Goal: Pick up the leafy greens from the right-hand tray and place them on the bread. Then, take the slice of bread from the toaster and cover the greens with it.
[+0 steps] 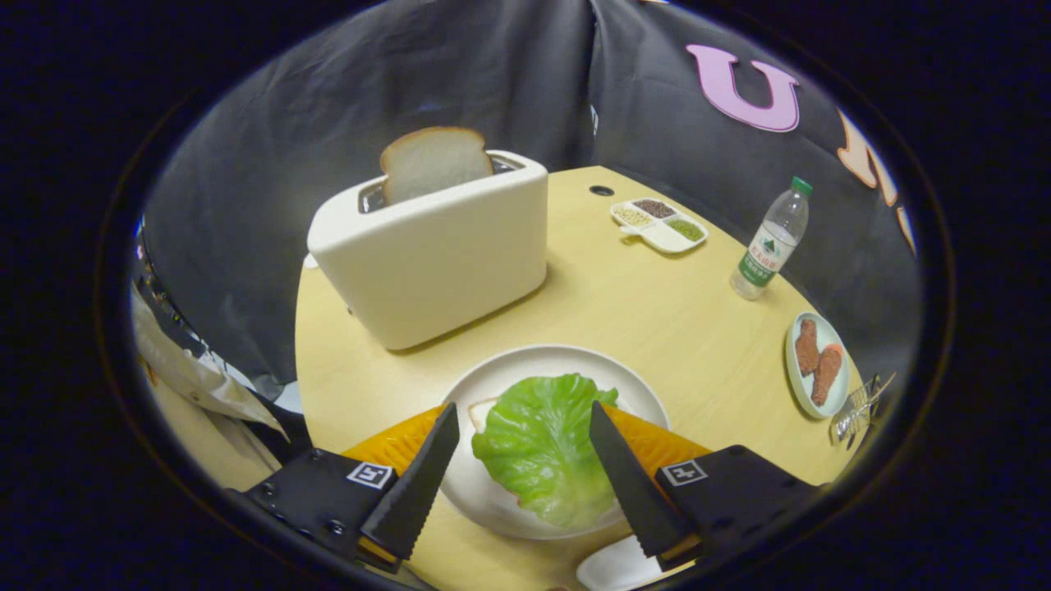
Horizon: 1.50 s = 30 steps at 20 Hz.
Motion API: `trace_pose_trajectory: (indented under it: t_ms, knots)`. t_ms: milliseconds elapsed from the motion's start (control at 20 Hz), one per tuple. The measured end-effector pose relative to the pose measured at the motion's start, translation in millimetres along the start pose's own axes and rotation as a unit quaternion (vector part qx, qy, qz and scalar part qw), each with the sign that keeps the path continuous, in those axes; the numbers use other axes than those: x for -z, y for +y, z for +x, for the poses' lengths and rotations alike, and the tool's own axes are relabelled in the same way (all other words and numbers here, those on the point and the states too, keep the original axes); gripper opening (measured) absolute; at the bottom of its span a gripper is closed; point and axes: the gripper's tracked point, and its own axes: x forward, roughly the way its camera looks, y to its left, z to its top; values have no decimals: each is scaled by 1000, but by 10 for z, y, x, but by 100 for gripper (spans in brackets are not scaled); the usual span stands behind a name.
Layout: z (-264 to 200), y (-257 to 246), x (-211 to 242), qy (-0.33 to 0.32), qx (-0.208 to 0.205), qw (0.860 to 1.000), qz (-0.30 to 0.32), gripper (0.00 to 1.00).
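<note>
A green lettuce leaf lies on a slice of bread on a white plate; the leaf hides most of that slice. My gripper is open above the plate, one finger on each side of the leaf, and neither finger touches it. Beyond the plate stands a cream toaster with a second slice of bread sticking up out of its slot.
The round wooden table also holds a divided dish of grains, a water bottle and a plate with two brown pieces of meat at the right. A small white tray sits by the right finger's base.
</note>
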Motion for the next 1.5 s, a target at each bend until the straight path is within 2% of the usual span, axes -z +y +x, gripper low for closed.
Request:
trace_pose_trajectory:
  t_ms: [400, 800, 1500]
  knots:
    - [-295, 110, -600, -18, 23, 1000, 3, 100]
    - [-390, 271, -1098, -18, 26, 999, 2, 100]
    - [-173, 611, -1826, -24, -8, 998, 61, 100]
